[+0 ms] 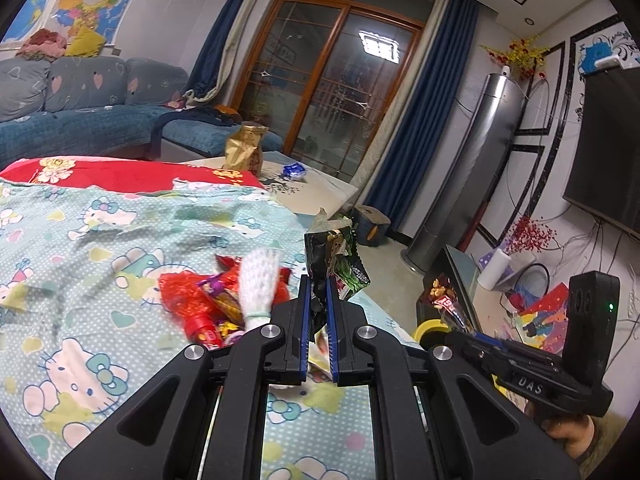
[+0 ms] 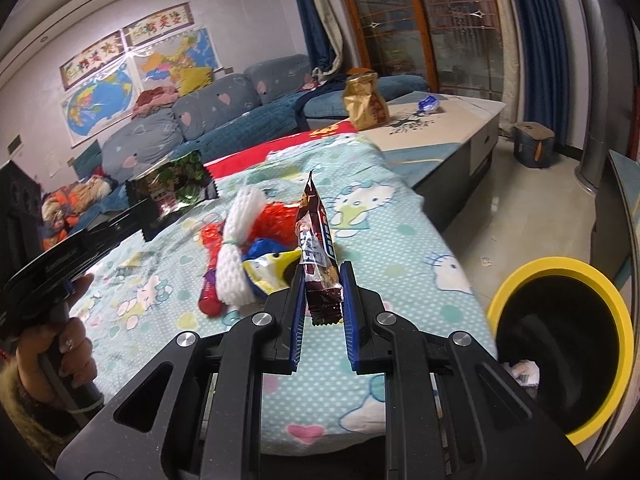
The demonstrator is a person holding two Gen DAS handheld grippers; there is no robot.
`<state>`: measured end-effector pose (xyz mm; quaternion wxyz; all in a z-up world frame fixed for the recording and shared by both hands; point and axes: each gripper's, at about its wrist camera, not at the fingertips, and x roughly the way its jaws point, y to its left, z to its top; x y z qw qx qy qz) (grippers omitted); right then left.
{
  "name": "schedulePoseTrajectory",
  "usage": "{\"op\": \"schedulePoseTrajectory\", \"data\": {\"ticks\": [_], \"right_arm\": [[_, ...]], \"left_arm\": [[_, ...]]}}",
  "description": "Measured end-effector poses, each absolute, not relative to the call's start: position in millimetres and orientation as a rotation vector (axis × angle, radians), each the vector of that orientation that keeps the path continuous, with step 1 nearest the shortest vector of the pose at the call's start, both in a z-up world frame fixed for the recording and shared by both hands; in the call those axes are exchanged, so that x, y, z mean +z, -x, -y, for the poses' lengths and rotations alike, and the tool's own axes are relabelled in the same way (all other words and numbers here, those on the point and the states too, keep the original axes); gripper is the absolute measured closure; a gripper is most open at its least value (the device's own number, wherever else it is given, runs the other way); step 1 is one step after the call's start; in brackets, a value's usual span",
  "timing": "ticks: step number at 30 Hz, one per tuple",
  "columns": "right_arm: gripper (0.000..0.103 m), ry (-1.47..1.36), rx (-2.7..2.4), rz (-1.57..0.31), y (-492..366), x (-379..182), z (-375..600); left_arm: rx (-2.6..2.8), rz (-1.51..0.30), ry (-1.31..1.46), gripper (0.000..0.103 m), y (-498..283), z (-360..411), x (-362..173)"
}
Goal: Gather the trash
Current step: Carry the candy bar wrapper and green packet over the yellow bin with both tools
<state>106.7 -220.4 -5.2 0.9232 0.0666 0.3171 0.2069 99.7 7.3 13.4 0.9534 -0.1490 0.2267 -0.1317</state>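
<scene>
My left gripper (image 1: 318, 284) is shut on a dark green snack wrapper (image 1: 336, 256), held above the Hello Kitty cloth; it also shows in the right wrist view (image 2: 176, 186). My right gripper (image 2: 323, 276) is shut on a brown candy wrapper (image 2: 318, 240), upright between the pads, left of a yellow-rimmed black bin (image 2: 560, 344). The right gripper (image 1: 456, 320) shows in the left wrist view with its wrapper (image 1: 442, 298). A pile of trash stays on the cloth: a white foam net (image 2: 240, 256), red wrappers (image 2: 276, 220) and a yellow-blue packet (image 2: 272, 268).
A gold paper bag (image 2: 364, 100) and a blue wrapper (image 2: 430, 104) sit on the low table (image 2: 460, 128) beyond the cloth. A blue sofa (image 2: 224, 120) is behind. A grey stool (image 2: 534, 144) and a tall air conditioner (image 1: 472, 168) stand on the floor at right.
</scene>
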Motion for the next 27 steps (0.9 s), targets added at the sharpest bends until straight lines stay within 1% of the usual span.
{"op": "schedulePoseTrajectory", "data": {"ticks": [27], "right_arm": [[0.091,-0.262,0.245,-0.64,-111.1,-7.7,304.2]], "left_arm": [[-0.425,-0.521,0.174,0.096,-105.5,84.1,2.3]]}}
